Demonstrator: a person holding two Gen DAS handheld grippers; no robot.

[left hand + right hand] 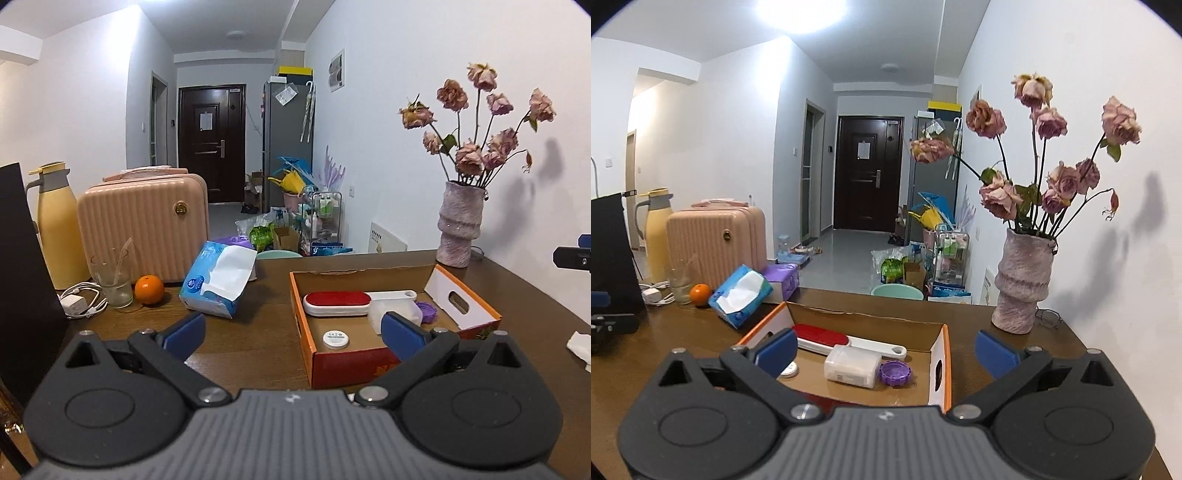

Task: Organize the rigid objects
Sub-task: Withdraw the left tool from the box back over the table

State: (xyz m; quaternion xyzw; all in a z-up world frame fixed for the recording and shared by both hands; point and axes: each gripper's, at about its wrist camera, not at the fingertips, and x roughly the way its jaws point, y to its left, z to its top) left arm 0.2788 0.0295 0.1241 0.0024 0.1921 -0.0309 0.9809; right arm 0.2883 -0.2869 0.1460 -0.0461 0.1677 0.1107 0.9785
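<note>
I hold both sets of jaws wide apart with nothing between them. In the left wrist view my left gripper [291, 330] fills the bottom of the frame, and the box [369, 360] sits right of centre on the tabletop [258, 314], its near wall just ahead of my right-hand pad. Inside it lie the red brush [337, 302] at the back, its long axis running left to right across the frame with the white handle pointing right, a clear tub [391, 314], a purple cap [426, 311] and a small white disc [335, 339] in the near corner. In the right wrist view my right gripper [884, 352] hangs low in the frame and the same box [940, 354] sits straight ahead, between my pads, so I judge this hand to be the better lined up with it. Loose rigid pieces outside the box look few: an orange [149, 290] and a glass [111, 282] lie left of centre, well apart from the box and nearer my left hand. If either goes in next, the move is a reach forward and to the left.
</note>
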